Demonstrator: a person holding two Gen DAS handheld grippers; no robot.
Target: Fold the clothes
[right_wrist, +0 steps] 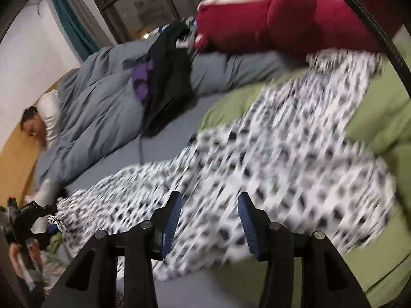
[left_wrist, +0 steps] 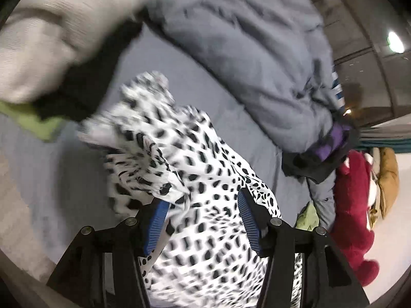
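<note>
A white garment with black spots (left_wrist: 195, 159) lies bunched on the grey-blue bed sheet (left_wrist: 51, 179). My left gripper (left_wrist: 203, 200) hangs just over it with its blue pads (left_wrist: 156, 225) well apart; cloth lies between and under them, and neither pad presses on it. In the right wrist view the same spotted garment (right_wrist: 269, 141) stretches, blurred, across the sheet and over a green cloth (right_wrist: 372, 118). My right gripper (right_wrist: 209, 196) is above it, jaws apart, with nothing pinched.
A rumpled grey duvet (right_wrist: 97, 102) carries a black and purple garment (right_wrist: 164, 82). A red plush toy (right_wrist: 257, 23) lies at the back. A person's head (right_wrist: 30, 125) rests by a white pillow. A pale knit piece (left_wrist: 51, 38) sits over black cloth (left_wrist: 84, 84).
</note>
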